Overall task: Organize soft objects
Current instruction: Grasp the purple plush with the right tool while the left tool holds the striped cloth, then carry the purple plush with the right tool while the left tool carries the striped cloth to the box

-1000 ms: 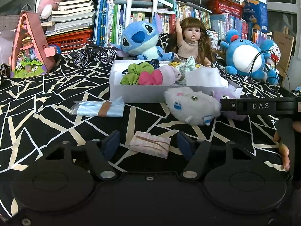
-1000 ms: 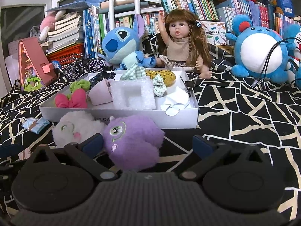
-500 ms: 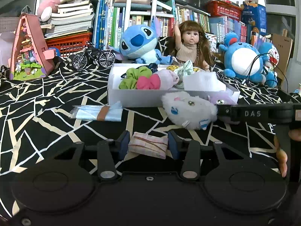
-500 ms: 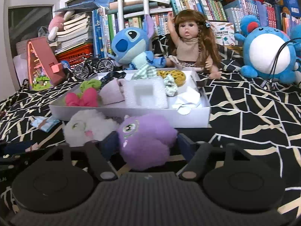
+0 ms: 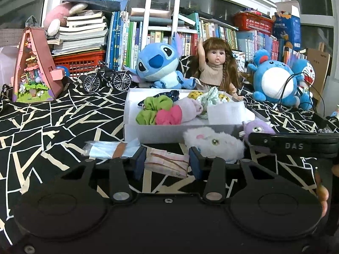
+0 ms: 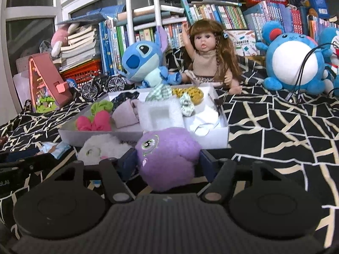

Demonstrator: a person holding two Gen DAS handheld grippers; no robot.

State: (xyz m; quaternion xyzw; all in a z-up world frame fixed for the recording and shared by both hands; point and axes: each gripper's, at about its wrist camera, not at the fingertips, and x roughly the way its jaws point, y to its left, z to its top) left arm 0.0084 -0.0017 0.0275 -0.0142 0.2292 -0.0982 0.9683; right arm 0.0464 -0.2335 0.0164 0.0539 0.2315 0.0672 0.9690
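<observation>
Purple fuzzy round plush (image 6: 168,157) sits between the closing right gripper (image 6: 167,162) pads; left gripper (image 5: 167,163) pinches a flat folded cloth (image 5: 167,161).

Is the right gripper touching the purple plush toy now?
Touching. In the right wrist view both pads of the right gripper press the sides of the purple plush toy as the jaws close; no gap shows on either side.

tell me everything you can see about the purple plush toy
The purple plush toy is a round, fuzzy ball with embroidered green-rimmed eyes, facing left. It sits on the black patterned cloth in front of the white box, beside a white plush. It lies between the pads of the right gripper, whose jaws are closing on its sides.
</observation>
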